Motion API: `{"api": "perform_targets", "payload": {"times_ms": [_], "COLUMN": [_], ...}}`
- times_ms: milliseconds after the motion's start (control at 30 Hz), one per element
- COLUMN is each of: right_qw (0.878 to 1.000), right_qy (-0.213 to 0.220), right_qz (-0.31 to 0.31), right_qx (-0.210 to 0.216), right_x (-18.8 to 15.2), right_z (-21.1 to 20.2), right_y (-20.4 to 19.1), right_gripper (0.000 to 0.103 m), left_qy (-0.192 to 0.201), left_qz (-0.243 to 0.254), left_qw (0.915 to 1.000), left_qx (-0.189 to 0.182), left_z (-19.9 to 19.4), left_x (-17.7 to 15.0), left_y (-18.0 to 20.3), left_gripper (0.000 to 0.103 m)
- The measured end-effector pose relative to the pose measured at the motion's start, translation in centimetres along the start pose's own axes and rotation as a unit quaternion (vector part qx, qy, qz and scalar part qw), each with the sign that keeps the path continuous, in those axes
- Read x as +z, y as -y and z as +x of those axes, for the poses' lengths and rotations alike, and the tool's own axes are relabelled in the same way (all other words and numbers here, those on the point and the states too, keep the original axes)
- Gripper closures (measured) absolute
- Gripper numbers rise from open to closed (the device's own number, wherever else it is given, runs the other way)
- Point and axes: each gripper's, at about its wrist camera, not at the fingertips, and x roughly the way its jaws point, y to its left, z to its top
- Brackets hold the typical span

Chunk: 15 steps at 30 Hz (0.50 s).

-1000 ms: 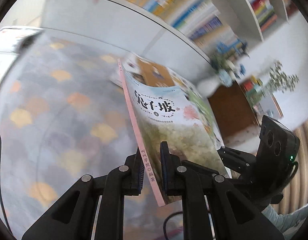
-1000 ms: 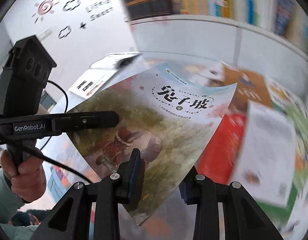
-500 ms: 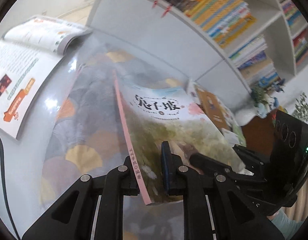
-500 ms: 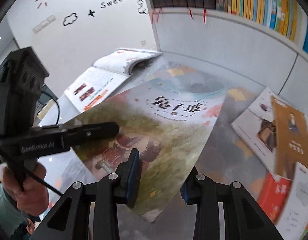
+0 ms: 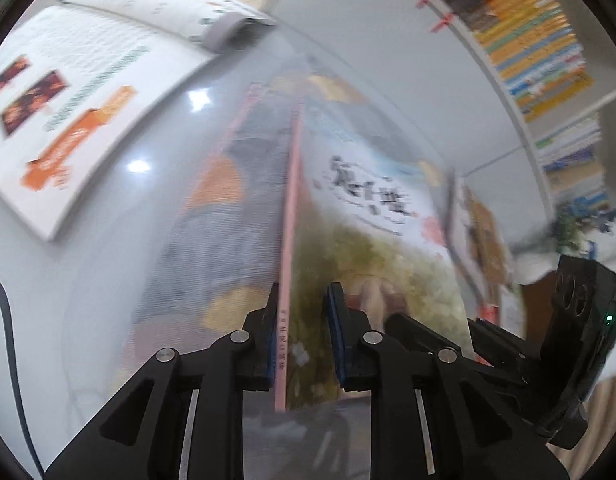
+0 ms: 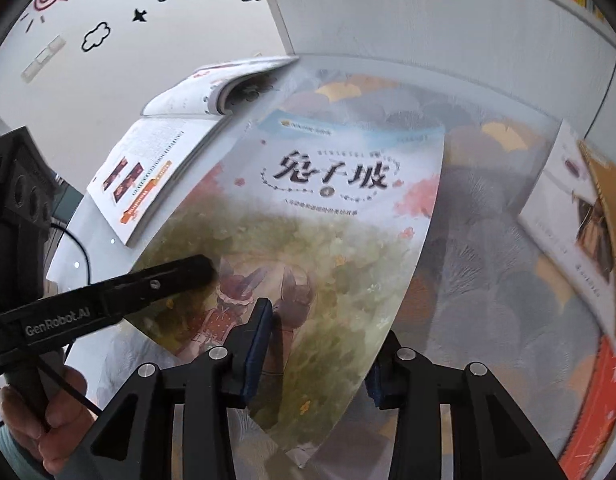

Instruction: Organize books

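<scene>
- Open magazine [image 6: 159, 168] lying far left on the white surface [image 5: 107, 264], touching the far-left corner of the patterned mat [image 6: 488, 264]; more loose books [image 6: 580, 216] on the right edge of that mat.
- Bookshelf [image 5: 540, 52] packed with spines running along the far side, behind a white panel.
- Held above the mat, tilted: the picture book [image 6: 328, 232], cover up, pink spine [image 5: 288, 216] on the left.
- Left gripper [image 5: 301, 320] clamped on the book's near spine edge, one blue pad either side.
- Right gripper [image 6: 316, 344] with fingers [image 6: 257, 332] spread wide: left pad over the cover, right one under the book's right edge; contact with the paper impossible to tell.
- Left-wrist view: blurred, but gives the spine edge-on and the right gripper's body poking in from the right.
- Right-wrist view: sharp, gives the full cover, the title, and the left gripper's finger [image 6: 167, 280] laid across the cover's left side, hand [image 6: 43, 412] on the handle below.
- Against half a second ago: book swung further left toward the magazine; loose books slid off to the right; same grips kept throughout.
</scene>
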Motion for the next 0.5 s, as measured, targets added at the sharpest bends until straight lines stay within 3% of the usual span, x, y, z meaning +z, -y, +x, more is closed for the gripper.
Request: {"api": "perform_targets", "payload": {"times_ms": [67, 100, 233, 367, 500], "right_qw": [1.0, 0.999, 0.997, 0.993, 0.99], "right_qy": [-0.013, 0.004, -0.009, -0.02, -0.021], "right_qz": [0.018, 0.027, 0.061, 0.1, 0.131], "right_qx": [0.006, 0.019, 0.041, 0.061, 0.052], "right_x": [-0.4, -0.7, -2.0, -5.9, -10.2], "right_z": [0.9, 0.3, -0.9, -3.1, -6.0], "right_y": [0.6, 1.0, 1.8, 3.5, 4.9], "right_gripper": [0.056, 0.053, 0.053, 0.052, 0.053], "left_qy": [0.005, 0.008, 0.009, 0.008, -0.006], "left_qz": [-0.007, -0.008, 0.012, 0.068, 0.141], "left_qw": [0.9997, 0.9996, 0.9988, 0.9968, 0.9896], "left_qx": [0.022, 0.027, 0.048, 0.041, 0.027], "left_z": [-0.7, -1.2, -3.1, -4.6, -4.4], "left_x": [-0.5, -0.9, -2.3, -4.0, -5.8], "left_y": [-0.8, -1.1, -0.9, 1.3, 6.5], "left_gripper": [0.088, 0.088, 0.085, 0.084, 0.078]}}
